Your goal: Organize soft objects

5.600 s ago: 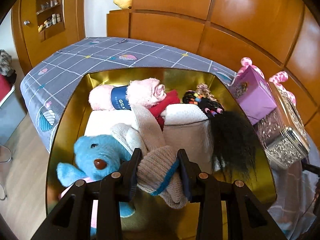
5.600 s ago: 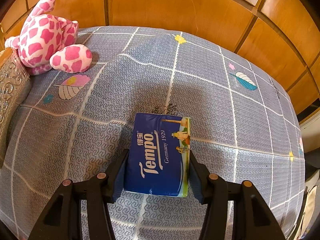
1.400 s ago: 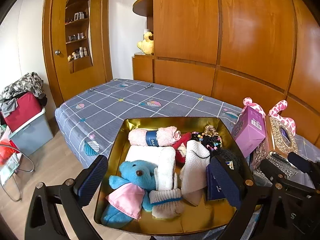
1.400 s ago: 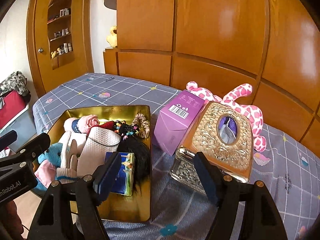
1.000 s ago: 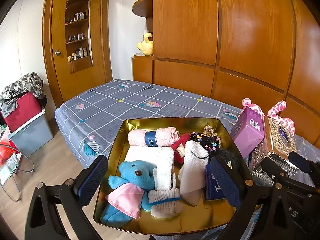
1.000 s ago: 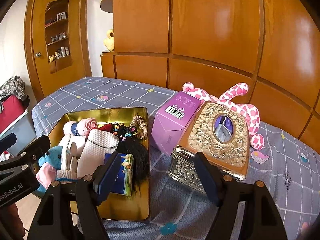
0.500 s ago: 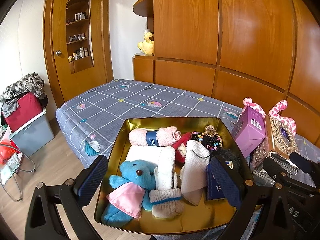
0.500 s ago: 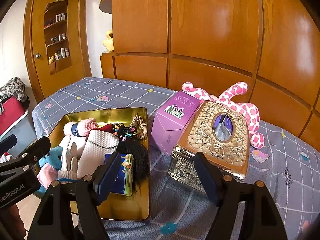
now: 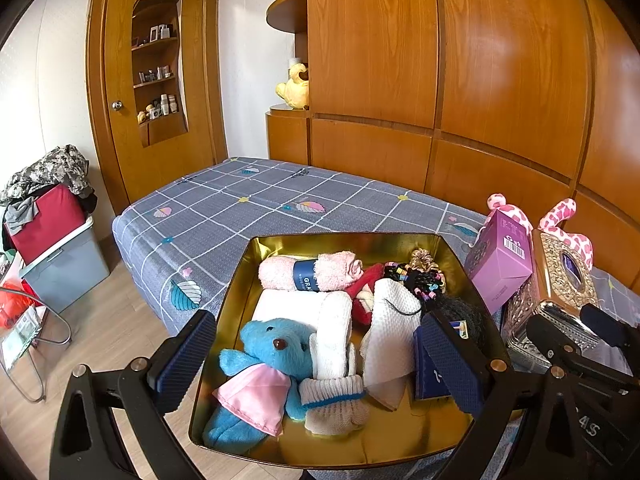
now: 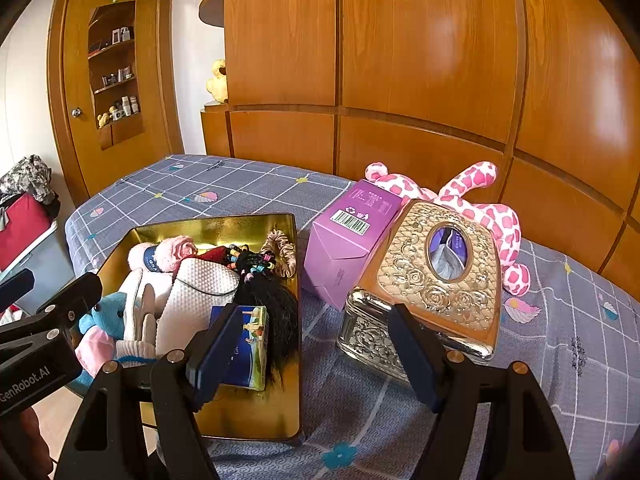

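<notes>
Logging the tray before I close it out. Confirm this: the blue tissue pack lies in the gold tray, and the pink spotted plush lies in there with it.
One thing is wrong. The tissue pack does lie in the gold tray, but the pink spotted plush is outside it, on the bed behind the ornate box. The right wrist view shows this.
</notes>
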`<act>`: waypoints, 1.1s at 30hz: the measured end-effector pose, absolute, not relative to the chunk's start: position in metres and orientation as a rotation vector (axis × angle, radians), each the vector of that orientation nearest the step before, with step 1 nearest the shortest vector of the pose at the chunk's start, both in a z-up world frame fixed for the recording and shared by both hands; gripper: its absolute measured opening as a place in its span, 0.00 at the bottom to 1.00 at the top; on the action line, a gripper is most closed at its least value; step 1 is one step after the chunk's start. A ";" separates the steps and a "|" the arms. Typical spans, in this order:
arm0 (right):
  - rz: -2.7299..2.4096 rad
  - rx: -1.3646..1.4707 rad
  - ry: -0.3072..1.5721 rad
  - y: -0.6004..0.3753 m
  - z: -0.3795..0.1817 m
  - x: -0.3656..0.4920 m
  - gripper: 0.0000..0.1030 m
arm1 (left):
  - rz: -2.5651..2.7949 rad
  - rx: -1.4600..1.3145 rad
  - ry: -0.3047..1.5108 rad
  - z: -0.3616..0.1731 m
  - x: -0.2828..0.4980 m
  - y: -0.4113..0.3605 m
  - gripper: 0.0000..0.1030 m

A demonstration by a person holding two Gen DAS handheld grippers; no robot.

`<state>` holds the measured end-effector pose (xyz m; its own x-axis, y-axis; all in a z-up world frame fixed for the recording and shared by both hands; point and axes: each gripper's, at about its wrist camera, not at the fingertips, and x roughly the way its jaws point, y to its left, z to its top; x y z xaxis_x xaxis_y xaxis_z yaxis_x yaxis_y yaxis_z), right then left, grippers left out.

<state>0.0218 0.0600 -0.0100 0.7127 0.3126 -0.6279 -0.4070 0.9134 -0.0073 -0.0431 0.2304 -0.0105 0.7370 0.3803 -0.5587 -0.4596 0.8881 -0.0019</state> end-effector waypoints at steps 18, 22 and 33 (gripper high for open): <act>0.399 -0.142 0.669 0.059 -0.011 0.022 0.74 | 0.468 -0.140 0.590 -0.012 -0.042 0.231 1.00; 0.399 -0.142 0.669 0.058 -0.011 0.022 0.74 | 0.464 -0.143 0.594 -0.012 -0.042 0.231 1.00; 0.390 -0.137 0.672 0.058 -0.015 0.022 0.74 | 0.452 -0.142 0.580 -0.012 -0.044 0.230 0.99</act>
<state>0.0221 0.0578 -0.0148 0.7135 0.3070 -0.6299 -0.3945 0.9189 0.0009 -0.0441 0.2303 -0.0120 0.7420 0.3719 -0.5578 -0.4506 0.8927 -0.0041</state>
